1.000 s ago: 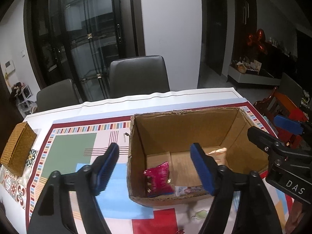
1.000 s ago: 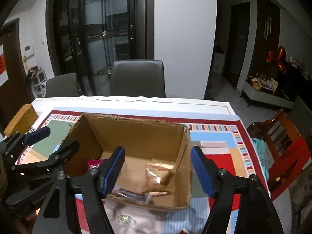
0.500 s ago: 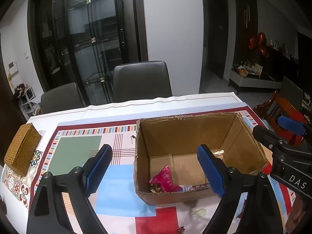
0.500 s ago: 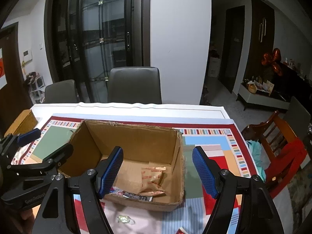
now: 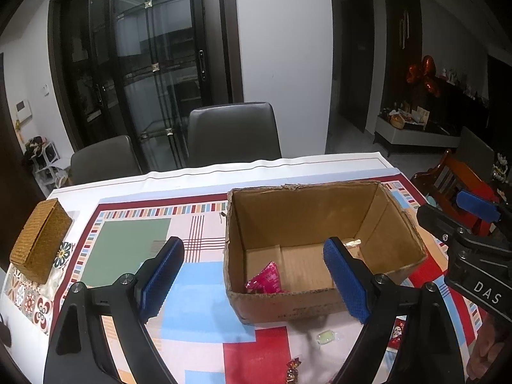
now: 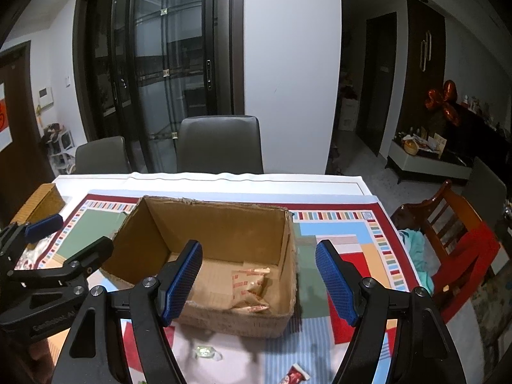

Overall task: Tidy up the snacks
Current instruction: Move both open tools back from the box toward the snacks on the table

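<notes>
**Cardboard box takes snacks while both grippers hang empty above it**

Cardboard, brown and ragged along its rim, forms the open box [image 5: 323, 300] that stands on the bench [image 5: 198, 179], over a patterned cloth of red, blue and green blocks [image 5: 134, 243]. Inside it a pink foil snack packet [image 5: 267, 280] leans against the near wall, and pale wrapped packets with red print [image 6: 248, 283] lie toward the other side of the floor. Outside the box, just in front of its near wall, a small pale-green wrapped sweet [image 5: 325, 337] rests on the cloth, with a red-wrapped sweet [image 5: 292, 368] nearer the camera. The left gripper [image 5: 252, 280] has its blue-padded fingers spread wide with nothing between them. The right gripper [image 6: 259, 283] likewise has its fingers apart and empty. A woven tan box [image 5: 40, 240] sits at the bench's left edge.
</notes>
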{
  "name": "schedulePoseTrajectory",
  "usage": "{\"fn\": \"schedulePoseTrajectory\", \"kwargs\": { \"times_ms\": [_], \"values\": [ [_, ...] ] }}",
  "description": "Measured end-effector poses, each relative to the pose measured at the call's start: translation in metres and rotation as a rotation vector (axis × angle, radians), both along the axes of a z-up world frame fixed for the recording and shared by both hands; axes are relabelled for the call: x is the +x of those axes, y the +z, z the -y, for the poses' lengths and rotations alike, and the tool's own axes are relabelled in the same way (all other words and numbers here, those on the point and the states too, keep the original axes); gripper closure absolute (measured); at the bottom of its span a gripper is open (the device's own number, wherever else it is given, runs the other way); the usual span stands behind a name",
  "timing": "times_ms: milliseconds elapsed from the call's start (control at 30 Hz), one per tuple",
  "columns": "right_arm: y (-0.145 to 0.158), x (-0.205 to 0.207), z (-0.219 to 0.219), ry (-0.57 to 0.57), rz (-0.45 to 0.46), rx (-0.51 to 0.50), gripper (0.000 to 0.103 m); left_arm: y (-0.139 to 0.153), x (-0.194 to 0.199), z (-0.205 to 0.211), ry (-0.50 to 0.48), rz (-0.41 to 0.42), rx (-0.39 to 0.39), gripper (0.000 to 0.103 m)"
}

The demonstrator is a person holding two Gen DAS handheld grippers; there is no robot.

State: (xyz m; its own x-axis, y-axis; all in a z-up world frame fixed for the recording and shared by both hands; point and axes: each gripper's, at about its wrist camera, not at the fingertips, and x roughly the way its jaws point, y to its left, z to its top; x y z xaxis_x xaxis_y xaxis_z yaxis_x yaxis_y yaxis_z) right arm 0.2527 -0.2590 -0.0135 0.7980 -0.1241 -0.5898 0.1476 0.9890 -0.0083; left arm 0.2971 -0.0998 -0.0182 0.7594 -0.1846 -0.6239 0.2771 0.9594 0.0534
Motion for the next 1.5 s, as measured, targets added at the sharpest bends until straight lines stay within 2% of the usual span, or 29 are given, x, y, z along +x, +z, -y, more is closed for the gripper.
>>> {"fn": "schedulePoseTrajectory", "kwargs": {
  "times_ms": [333, 967, 1500],
  "values": [
    [-0.002, -0.02, 0.006, -0.011, -0.001, 0.006, 0.029, 0.001, -0.024, 0.002, -0.023, 0.016, 0.007, 0.014],
    [-0.014, -0.053, 0.011, -0.021, -0.009, -0.007, 0.029, -0.018, -0.068, 0.003, -0.056, -0.006, 0.016, 0.014],
    [-0.039, -0.075, 0.012, -0.033, -0.049, 0.012, 0.029, -0.05, -0.102, 0.002, -0.091, -0.056, 0.02, 0.014]
  ]
}}
